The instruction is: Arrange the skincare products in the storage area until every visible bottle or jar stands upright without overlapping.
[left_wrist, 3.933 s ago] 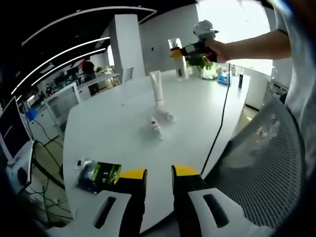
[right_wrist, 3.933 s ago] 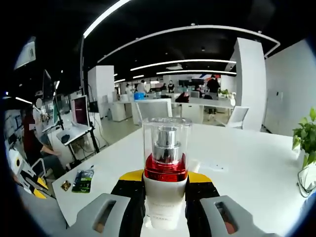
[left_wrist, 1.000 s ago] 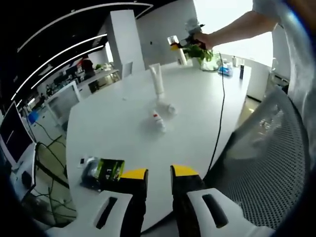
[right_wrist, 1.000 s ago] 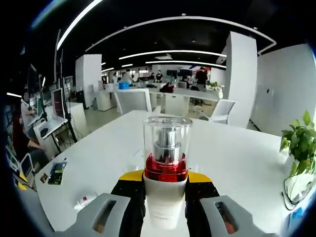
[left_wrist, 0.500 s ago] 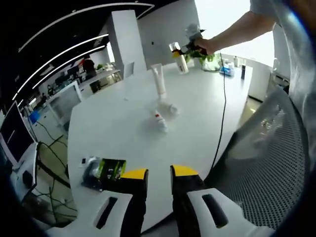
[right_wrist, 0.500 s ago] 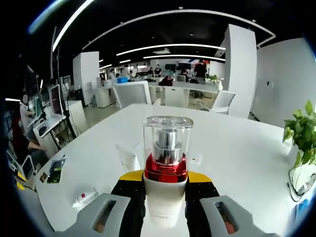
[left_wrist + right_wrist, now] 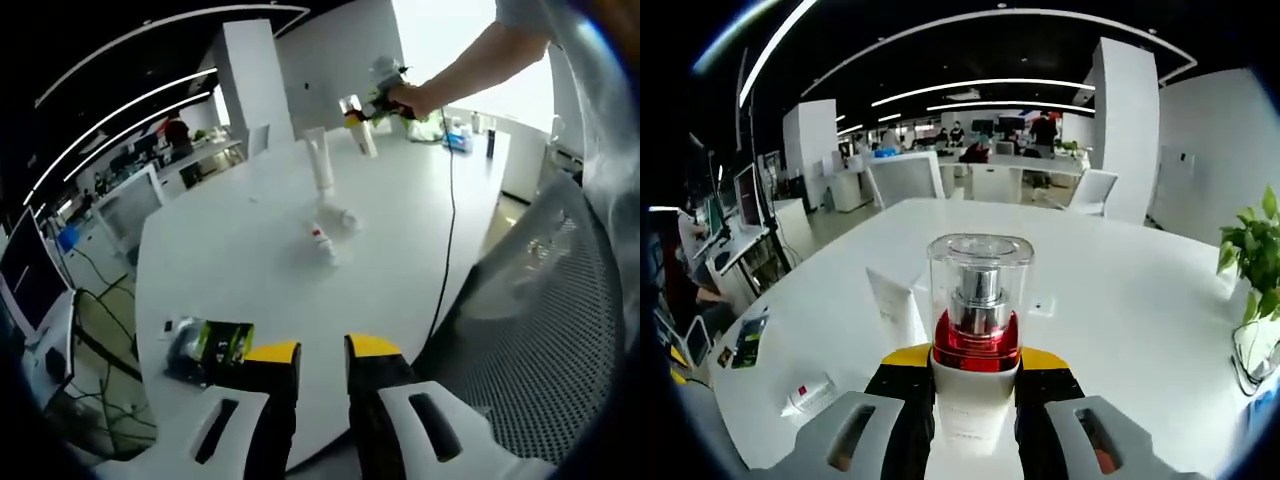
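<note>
My right gripper (image 7: 978, 372) is shut on a white pump bottle (image 7: 978, 330) with a red collar and clear cap, held upright above the white table (image 7: 1120, 300). A white tube (image 7: 895, 305) stands upright just left of it, and a small bottle (image 7: 810, 395) lies on its side nearer the edge. In the left gripper view the right gripper (image 7: 362, 108), held in a hand, carries the pump bottle (image 7: 357, 130) beside the standing tube (image 7: 320, 160). Two small bottles (image 7: 343, 215) (image 7: 320, 243) lie on the table. My left gripper (image 7: 322, 350) is open, low over the near edge.
A green-and-black packet (image 7: 212, 342) lies near the table's front edge, also seen as the packet (image 7: 748, 342). A black cable (image 7: 445, 230) runs across the table. A mesh chair (image 7: 540, 300) stands at the right. A potted plant (image 7: 1255, 270) sits at the far side.
The right gripper has carried the pump bottle down and closer to the standing tube, which has come into the right gripper view. The left gripper has stayed put.
</note>
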Motion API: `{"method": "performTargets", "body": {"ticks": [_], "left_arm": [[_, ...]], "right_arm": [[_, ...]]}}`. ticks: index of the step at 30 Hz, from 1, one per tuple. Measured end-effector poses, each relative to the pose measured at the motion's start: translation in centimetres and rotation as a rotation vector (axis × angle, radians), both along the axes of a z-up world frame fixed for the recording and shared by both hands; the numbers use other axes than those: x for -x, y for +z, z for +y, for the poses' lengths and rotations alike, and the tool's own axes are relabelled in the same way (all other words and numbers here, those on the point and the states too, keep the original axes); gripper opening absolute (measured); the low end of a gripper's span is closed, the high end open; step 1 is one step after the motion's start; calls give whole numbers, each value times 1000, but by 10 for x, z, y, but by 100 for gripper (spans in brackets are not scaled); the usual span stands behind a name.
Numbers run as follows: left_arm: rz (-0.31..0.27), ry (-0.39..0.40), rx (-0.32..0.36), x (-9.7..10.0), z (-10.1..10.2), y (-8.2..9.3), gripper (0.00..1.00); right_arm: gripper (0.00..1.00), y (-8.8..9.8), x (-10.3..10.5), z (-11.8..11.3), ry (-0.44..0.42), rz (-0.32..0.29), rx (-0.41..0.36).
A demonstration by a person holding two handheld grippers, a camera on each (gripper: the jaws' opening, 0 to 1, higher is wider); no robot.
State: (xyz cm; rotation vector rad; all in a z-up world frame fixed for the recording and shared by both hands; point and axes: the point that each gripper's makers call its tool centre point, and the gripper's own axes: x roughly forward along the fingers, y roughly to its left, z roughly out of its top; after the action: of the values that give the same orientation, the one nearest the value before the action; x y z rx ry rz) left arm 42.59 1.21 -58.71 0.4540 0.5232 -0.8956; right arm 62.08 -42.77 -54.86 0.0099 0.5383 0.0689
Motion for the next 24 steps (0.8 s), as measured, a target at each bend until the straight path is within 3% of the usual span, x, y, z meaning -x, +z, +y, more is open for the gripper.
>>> {"method": "performTargets", "body": {"ticks": [24], "left_arm": [[9, 11, -14, -1, 2, -3, 15]], "right_arm": [[24, -34, -14, 16, 13, 48, -16]]}}
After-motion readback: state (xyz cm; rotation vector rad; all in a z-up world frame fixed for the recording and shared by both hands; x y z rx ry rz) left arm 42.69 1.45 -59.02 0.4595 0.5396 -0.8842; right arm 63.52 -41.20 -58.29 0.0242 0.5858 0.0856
